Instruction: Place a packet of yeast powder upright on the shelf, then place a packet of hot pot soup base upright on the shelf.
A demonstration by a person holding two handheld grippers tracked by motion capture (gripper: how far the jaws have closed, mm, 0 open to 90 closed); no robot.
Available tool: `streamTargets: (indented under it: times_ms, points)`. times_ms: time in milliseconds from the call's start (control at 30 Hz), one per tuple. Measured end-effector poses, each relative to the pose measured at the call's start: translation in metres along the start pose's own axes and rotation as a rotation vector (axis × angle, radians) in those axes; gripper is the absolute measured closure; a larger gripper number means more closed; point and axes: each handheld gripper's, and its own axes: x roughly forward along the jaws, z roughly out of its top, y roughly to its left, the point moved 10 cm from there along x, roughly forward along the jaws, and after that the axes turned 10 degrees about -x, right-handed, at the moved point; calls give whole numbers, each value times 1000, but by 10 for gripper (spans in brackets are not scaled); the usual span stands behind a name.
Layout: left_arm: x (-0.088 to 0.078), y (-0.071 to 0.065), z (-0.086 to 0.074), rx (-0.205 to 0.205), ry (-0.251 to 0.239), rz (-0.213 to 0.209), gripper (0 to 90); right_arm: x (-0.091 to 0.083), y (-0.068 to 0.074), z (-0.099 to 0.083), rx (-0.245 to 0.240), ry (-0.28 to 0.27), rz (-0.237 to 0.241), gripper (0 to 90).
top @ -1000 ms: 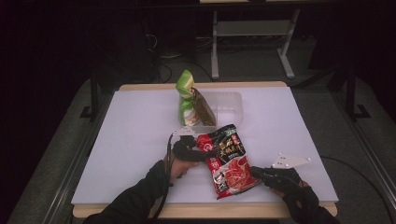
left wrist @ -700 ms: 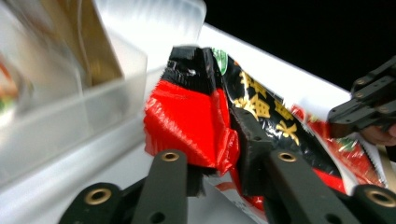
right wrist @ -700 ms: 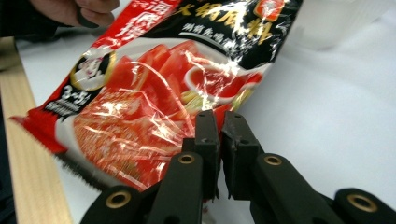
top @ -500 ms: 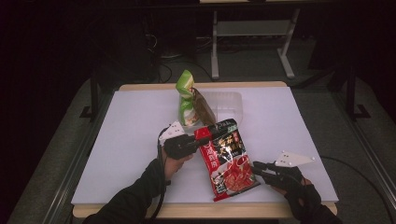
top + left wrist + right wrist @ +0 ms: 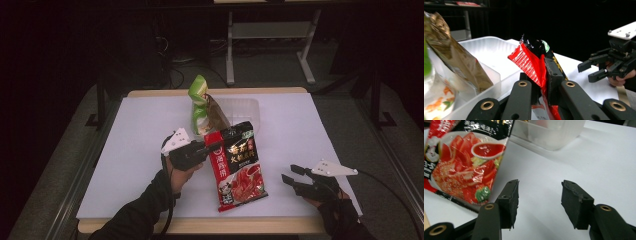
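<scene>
Clamping the upper left edge of the red sauce packet, the left gripper sits just left of the middle of the high view, its jaws having just closed on the foil. In the left gripper view the crinkled red edge of the packet stands pinched between the two black jaws. The packet hangs tilted, its top near the clear plastic tub and its lower end touching the white table top toward the bottom centre of the high view. A green and brown snack bag stands upright at the tub's left end, above the left gripper. At the lower right of the high view the right gripper rests apart from the packet, jaws spread and having just been opening, with nothing between them. The right gripper view shows bare table between its jaws and the packet's printed front at the upper left.
</scene>
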Motion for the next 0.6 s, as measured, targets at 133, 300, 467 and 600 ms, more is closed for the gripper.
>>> streamTargets:
  times_ms: [133,300,467,600]
  points:
    - [-4,-1,6,22,-19,10,846,1,-2,0,1,1,-9,464]
    - [-10,-7,14,49,-44,11,854,1,-3,-1,2,0,-21,456]
    - [-13,-11,19,67,-57,15,856,0,-5,0,8,-11,-29,461]
    - [-15,-10,24,60,-74,21,857,0,-4,0,7,-12,-24,463]
